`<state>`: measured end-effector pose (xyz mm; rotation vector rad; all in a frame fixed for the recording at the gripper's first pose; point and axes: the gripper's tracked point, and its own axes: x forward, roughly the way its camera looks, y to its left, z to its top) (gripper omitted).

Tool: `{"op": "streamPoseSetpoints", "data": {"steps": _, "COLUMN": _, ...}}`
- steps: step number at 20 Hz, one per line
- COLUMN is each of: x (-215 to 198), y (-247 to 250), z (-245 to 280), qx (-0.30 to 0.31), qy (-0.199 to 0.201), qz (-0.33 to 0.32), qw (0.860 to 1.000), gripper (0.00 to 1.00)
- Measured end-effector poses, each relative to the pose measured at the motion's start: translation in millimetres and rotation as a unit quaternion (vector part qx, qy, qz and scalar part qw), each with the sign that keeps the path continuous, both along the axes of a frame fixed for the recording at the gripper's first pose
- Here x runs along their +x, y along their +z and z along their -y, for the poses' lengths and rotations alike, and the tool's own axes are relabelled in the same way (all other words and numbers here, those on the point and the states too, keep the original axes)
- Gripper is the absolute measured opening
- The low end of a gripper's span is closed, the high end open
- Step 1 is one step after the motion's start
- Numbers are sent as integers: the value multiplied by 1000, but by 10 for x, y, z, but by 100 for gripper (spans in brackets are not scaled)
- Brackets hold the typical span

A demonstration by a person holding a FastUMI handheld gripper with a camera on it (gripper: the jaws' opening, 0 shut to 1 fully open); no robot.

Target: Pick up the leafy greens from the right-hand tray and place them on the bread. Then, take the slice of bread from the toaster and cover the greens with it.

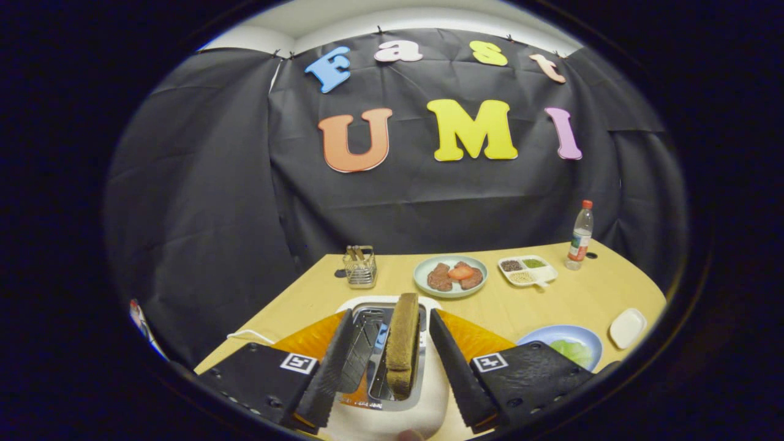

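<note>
Pale wood makes up the desk (569, 300), smooth and matt, the largest thing here. On it, right below the tongs (384, 352), stands a white toaster (392, 416) with a rounded, glossy shell and a bright metal top cut by two slots. The tongs are spread wide, one finger on each side of the toaster's top, touching nothing.

From the right slot a slice of bread (402, 340) stands upright on edge, brown and coarse-crumbed, its top well clear of the metal. I judge it light, fairly stiff if toasted, yet crumbly: a hard squeeze could crack or dent it. The best hold looks to be across its two flat faces near the upper edge, fingers closing gently, then a straight lift so it does not catch on the slot's wire guides.

To the near right sits a blue tray (560, 334), round and glazed, holding the leafy greens (572, 352), pale green, thin and limp; they look featherlight and floppy, so they would need a pinch at a bunched part. The right finger partly hides them.

Farther off, a light green plate (450, 291) carries brown meat pieces and a red slice. Right of it lies a white divided dish (528, 271) of seasonings, then a clear plastic bottle (580, 236) with a red cap. A small white dish (628, 327) lies at the right, and a wire holder (360, 267) stands far left.
</note>
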<state>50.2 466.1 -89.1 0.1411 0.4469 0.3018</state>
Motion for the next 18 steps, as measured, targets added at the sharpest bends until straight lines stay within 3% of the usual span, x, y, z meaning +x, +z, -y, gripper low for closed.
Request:
{"op": "streamPoseSetpoints", "data": {"steps": 2, "x": 17, "y": -82, "z": -24, "qx": 5, "qy": -1, "qz": -17, "qw": 1000, "gripper": 66}}
{"op": "streamPoseSetpoints", "data": {"steps": 6, "x": 31, "y": -120, "z": 3, "qx": 10, "qy": -9, "qz": -37, "qw": 999, "gripper": 27}}
{"op": "streamPoseSetpoints", "data": {"steps": 8, "x": 46, "y": -74, "z": 23, "qx": 5, "qy": -7, "qz": -28, "qw": 1000, "gripper": 17}}
{"op": "streamPoseSetpoints", "data": {"steps": 12, "x": 0, "y": 61, "z": 49, "qx": 13, "qy": 1, "qz": -10, "qw": 1000, "gripper": 10}}
{"op": "streamPoseSetpoints", "data": {"steps": 18, "x": -41, "y": 630, "z": 219, "qx": 60, "qy": -5, "qz": 29, "qw": 998, "gripper": 10}}
